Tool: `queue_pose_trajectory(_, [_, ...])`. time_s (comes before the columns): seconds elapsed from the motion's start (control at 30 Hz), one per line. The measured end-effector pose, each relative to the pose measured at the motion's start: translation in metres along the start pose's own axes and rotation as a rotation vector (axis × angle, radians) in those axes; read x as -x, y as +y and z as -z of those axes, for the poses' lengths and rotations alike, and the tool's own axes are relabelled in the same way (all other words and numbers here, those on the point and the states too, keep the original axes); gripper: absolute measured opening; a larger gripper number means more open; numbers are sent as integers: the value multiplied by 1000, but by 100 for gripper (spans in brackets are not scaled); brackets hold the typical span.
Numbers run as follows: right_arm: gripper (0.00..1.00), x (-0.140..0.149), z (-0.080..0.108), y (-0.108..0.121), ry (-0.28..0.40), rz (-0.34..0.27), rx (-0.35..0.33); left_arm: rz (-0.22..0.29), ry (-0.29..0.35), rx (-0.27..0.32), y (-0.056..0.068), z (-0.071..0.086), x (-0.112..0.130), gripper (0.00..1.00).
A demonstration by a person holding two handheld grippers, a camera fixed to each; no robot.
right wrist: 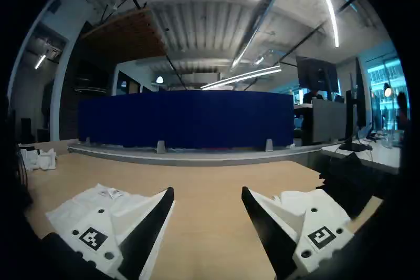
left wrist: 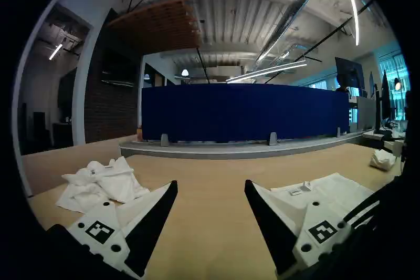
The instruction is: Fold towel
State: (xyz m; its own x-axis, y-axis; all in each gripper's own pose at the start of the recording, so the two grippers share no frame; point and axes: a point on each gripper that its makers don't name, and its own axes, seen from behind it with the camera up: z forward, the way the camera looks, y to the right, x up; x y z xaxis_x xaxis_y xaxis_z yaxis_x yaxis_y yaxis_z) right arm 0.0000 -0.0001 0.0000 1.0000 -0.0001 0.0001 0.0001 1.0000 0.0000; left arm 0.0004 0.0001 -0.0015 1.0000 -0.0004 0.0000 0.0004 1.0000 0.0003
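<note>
I hold my left gripper (left wrist: 210, 184) low over the pale wooden tabletop (left wrist: 210, 227), its fingers spread wide with nothing between them. A crumpled white towel (left wrist: 100, 183) lies just beyond its left finger, and a flat white towel with a small tag (left wrist: 331, 188) lies past its right finger. My right gripper (right wrist: 206, 190) is released too, gripping nothing, and in its view a flat tagged towel (right wrist: 92, 204) lies by its left finger. A long dark-blue partition screen (left wrist: 241, 112) stands along the table's far edge.
</note>
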Motion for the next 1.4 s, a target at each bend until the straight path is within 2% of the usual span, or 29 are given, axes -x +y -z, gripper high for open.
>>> queue_pose_trajectory(0.7, [100,-1,2,-2,0,1,0,-1,-1,4,0,2,-1,95])
queue_pose_trajectory(0.9, [100,-7,3,4,-1,7,14,-7,-9,0,1,1,-4,95])
queue_pose_trajectory(1.0, [100,-23,6,7,2,5,18,-14,-1,13,5,2,-21,95])
queue_pose_trajectory(1.2, [100,-67,10,10,7,-1,28,-8,17,15,10,1,-72,95])
queue_pose_trajectory(1.4, [100,-116,11,9,1,17,37,-4,8,13,9,3,-122,95])
